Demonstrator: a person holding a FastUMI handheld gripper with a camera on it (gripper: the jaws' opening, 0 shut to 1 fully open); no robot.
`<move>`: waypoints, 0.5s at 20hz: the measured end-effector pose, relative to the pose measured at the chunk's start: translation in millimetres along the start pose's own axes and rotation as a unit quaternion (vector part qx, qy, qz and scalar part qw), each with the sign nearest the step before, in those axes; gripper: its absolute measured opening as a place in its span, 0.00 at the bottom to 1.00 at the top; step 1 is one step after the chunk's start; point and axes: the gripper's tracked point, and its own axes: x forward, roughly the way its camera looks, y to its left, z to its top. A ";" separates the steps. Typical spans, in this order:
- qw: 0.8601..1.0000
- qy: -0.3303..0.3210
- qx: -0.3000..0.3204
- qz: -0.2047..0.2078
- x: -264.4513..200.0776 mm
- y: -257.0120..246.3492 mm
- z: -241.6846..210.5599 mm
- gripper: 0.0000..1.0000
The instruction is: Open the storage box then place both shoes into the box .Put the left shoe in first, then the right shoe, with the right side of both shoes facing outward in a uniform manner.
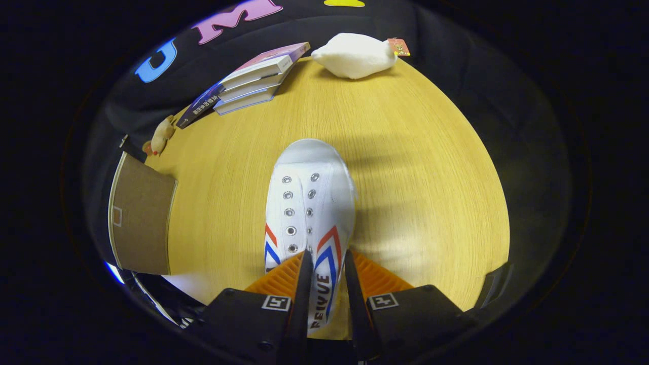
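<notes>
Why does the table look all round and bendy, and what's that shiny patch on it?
In the gripper view, the fisheye lens bends the wooden table round; the pale patch is lamp glare on the wood beside the shoe, which the gripper pinches; a soft shadow lies beyond the toe.

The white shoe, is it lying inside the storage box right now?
No, the white shoe is out over the wooden table, its side clamped between the fingers of the gripper, with the brown box off to the side.
</notes>
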 end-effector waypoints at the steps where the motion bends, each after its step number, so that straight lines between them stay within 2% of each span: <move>1: 1.000 0.002 0.008 0.000 -0.8 0.3 2.8 0.38; 3: 0.999 0.012 0.032 0.000 -0.7 -0.1 4.5 0.38; 8: 0.999 0.005 0.039 -0.021 -5.3 -3.1 4.9 0.08; 10: 0.997 0.009 0.073 -0.006 -11.7 7.1 4.4 0.07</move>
